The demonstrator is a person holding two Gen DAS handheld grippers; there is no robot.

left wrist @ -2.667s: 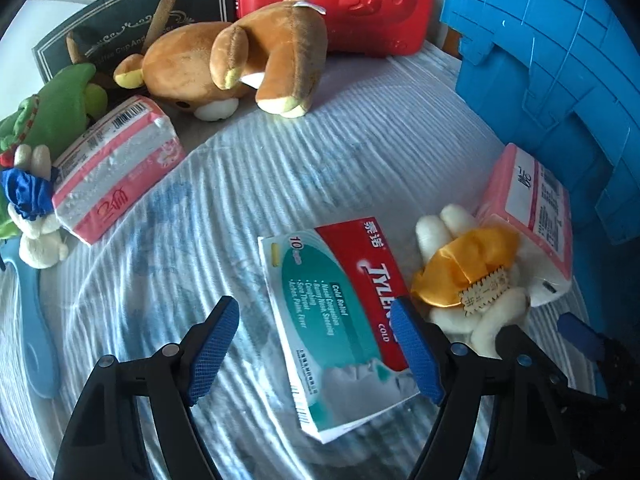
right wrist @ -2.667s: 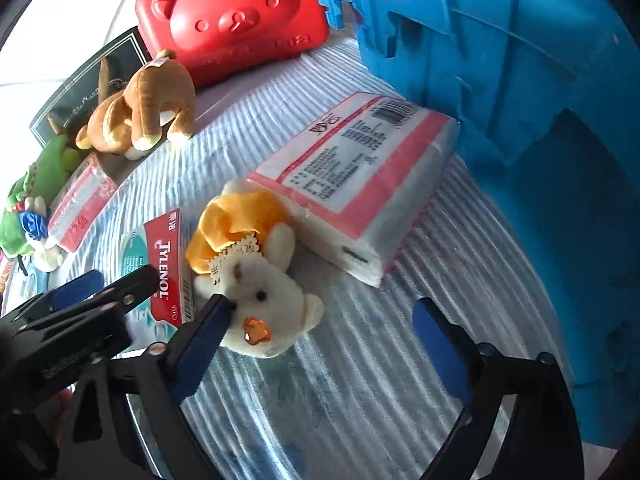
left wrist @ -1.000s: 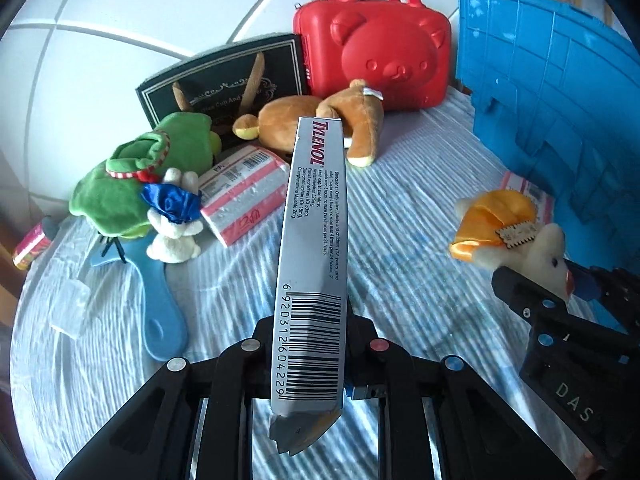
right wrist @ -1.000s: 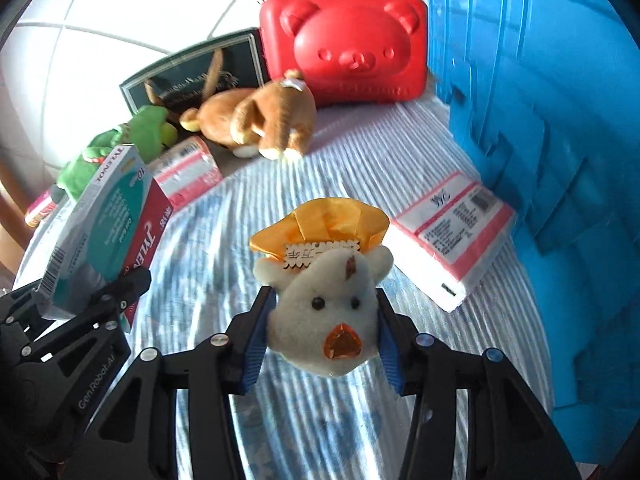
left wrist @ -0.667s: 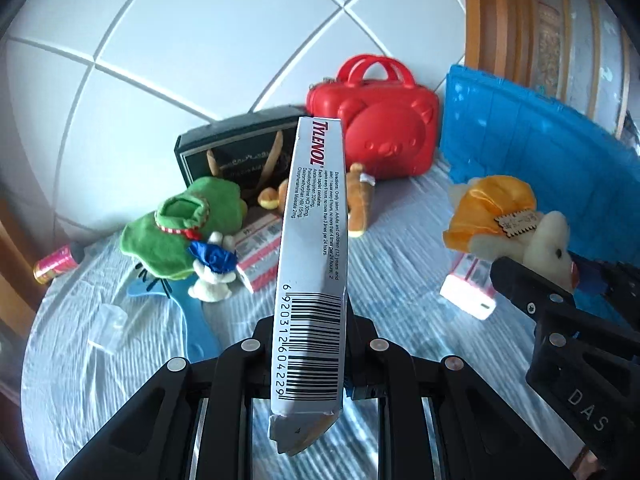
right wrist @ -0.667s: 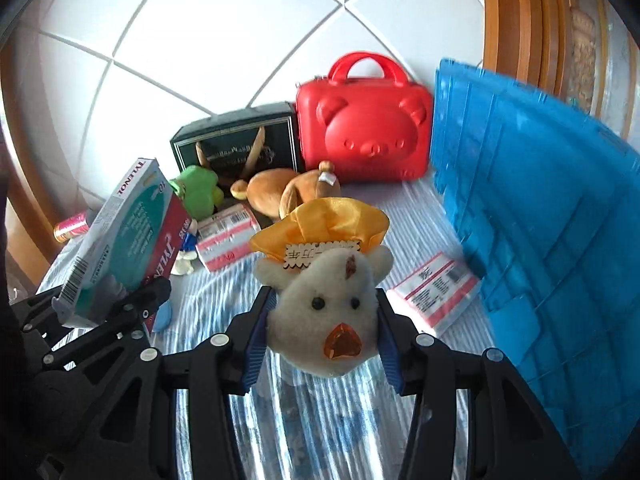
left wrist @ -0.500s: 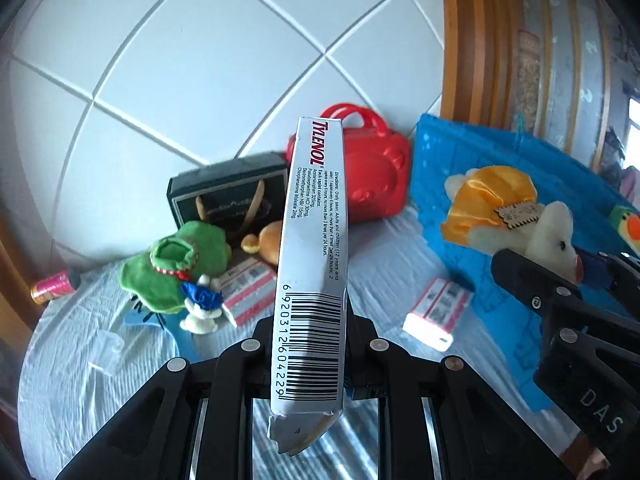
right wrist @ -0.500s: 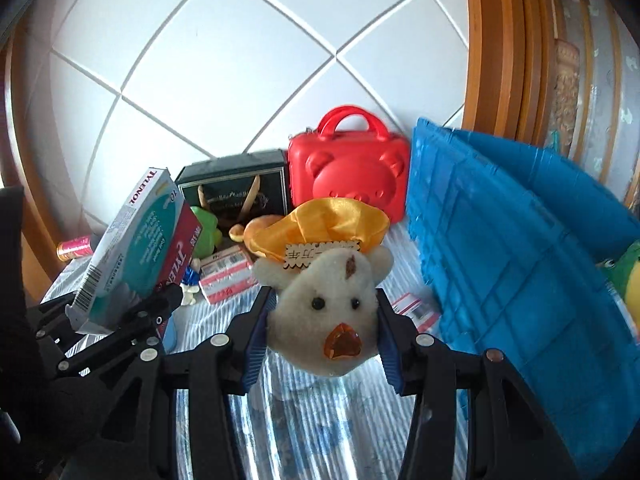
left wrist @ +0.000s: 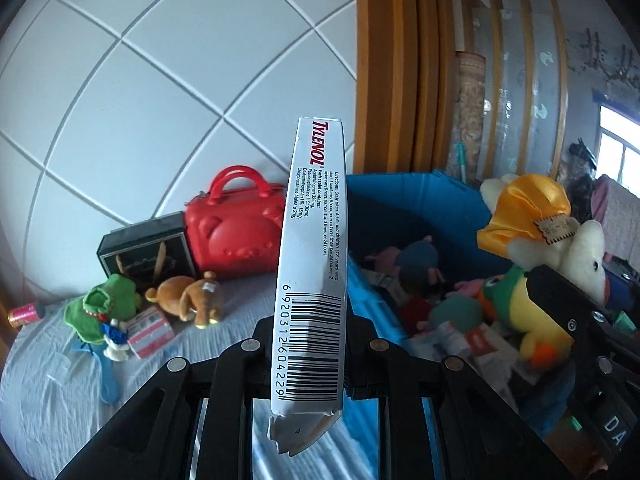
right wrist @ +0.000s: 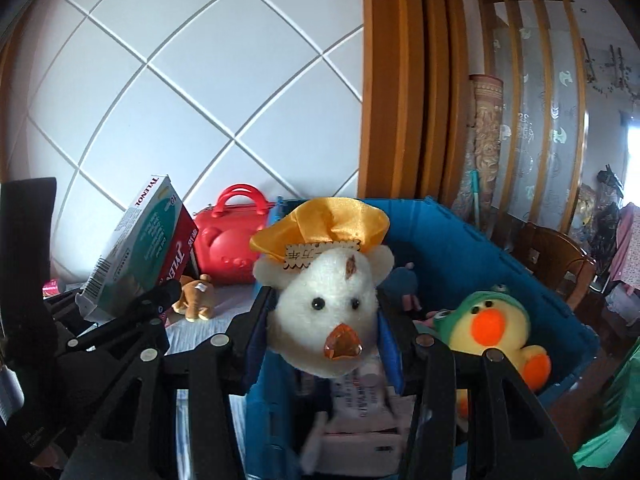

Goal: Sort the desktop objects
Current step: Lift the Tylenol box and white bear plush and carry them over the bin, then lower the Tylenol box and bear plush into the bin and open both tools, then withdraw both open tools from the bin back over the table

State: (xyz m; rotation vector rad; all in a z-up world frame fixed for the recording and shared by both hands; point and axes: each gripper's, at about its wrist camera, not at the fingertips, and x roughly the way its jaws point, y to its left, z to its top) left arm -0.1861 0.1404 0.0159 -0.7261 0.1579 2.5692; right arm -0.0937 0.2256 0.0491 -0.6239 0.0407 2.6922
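A: From the left wrist, we have the left gripper [left wrist: 306, 354] clamped tight on the Tylenol box [left wrist: 314, 264], pinching its narrow faces near the barcode end. It sits just left of the blue bin [left wrist: 412, 200], above the near rim, with clear air over the bin's open top.
B: We see a slim grey-white side panel, red lettering at the far end, a torn flap at the near end. Its long axis runs straight away from us, tilting up.

A: From the right wrist, the right gripper [right wrist: 324, 328] is closed narrowly on the white plush duck [right wrist: 324, 304], pads squeezing its head from both sides, above the bin's near-left corner.
B: We note its gold satin hat, paper tag and orange beak; it faces us. A yellow duck plush [right wrist: 492, 326] lies inside the bin [right wrist: 460, 248]; the bin's far rim meets a wooden frame [right wrist: 400, 80].
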